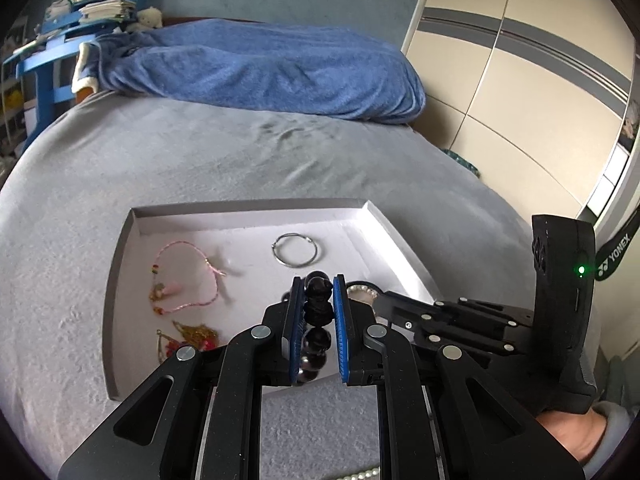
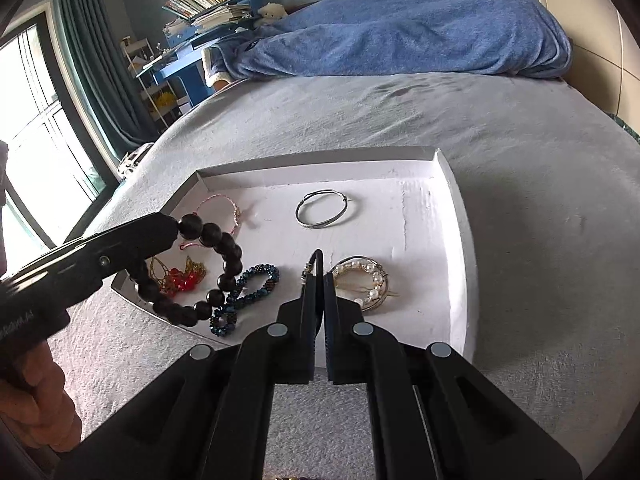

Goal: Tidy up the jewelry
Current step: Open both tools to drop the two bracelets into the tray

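Observation:
A shallow white tray (image 1: 248, 216) (image 2: 460, 216) lies on the grey bed. My left gripper (image 1: 317, 284) is shut on a black bead bracelet (image 1: 318, 312) (image 2: 224, 252) and holds it over the tray's near left part; it enters the right wrist view (image 2: 172, 228) from the left. My right gripper (image 2: 322, 276) is shut on a thin black cord with a metal clasp (image 2: 316, 260), just above the tray. In the tray lie a silver bangle (image 1: 295, 249) (image 2: 323, 208), a pink cord bracelet (image 1: 188, 276) (image 2: 224, 204), a red and gold piece (image 2: 180, 276), a blue beaded bracelet (image 2: 248, 292) and a pearl ring piece (image 2: 364, 280).
A blue blanket (image 1: 260, 68) (image 2: 400, 32) is heaped at the far end of the bed. A blue desk with books (image 2: 200, 12) stands beyond it. Wardrobe doors (image 1: 520, 80) are at the right, a window (image 2: 36, 120) at the left. Pearls (image 1: 368, 474) lie on the bed near me.

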